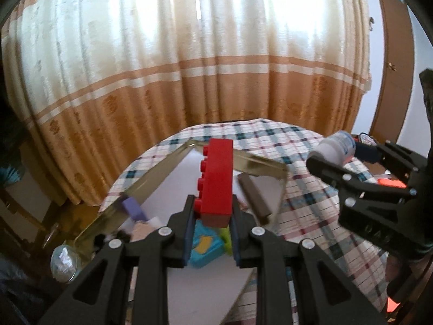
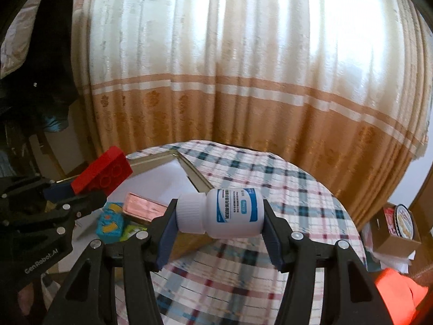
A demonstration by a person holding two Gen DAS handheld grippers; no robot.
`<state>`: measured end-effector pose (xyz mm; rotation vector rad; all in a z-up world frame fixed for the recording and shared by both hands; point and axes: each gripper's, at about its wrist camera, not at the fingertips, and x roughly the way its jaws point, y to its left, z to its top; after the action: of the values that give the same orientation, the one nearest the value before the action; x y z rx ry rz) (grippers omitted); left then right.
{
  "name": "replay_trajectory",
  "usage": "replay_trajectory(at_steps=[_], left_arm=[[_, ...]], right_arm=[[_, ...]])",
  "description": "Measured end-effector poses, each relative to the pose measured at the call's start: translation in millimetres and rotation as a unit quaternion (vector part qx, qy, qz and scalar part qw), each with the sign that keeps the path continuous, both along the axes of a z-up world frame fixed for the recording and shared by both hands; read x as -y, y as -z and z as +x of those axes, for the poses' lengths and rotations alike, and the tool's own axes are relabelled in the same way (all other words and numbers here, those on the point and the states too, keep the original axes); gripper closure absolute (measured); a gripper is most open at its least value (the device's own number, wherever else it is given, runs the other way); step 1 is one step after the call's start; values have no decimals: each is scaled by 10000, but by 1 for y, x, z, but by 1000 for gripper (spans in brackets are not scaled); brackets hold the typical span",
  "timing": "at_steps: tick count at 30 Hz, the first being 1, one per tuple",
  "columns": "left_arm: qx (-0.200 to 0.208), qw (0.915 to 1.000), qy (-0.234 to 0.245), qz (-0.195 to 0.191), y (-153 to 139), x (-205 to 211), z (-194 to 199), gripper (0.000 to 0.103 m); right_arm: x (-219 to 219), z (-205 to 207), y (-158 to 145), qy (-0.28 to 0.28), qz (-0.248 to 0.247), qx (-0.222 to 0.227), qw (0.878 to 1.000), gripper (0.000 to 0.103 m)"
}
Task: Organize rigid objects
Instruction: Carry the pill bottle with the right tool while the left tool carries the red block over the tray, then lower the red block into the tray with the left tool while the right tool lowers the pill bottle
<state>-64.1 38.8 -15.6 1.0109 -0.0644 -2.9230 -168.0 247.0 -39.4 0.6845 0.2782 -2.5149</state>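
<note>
- Red brick [image 1: 216, 181]: we saw it clamped in our left gripper [image 1: 212, 216], above the tray [image 1: 151, 178].
- White bottle [image 2: 230, 212]: our right gripper [image 2: 220, 230] grasped it sideways; only this view showed its label.

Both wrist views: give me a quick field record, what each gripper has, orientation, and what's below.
left gripper: shut on red brick, studs facing left in its own view
right gripper: shut on white bottle, lying sideways, cap toward the left finger
surface: plaid cloth
tray: gold rim, white floor, on the cloth
in tray: brown bar, purple block, teal toy
both loads: held above the surface, not resting
</note>
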Motion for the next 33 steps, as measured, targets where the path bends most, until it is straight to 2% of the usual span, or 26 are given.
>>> replay_trajectory(at_steps=[16,33], left_arm=[[333,9981,-515,-36,18,44,11,82],[541,9965,-636,81,24,57,7,82]], right_arm=[[51,1,-6,-525,-73,31,9986,44],[81,1,6,-801,89,241,9965,44]])
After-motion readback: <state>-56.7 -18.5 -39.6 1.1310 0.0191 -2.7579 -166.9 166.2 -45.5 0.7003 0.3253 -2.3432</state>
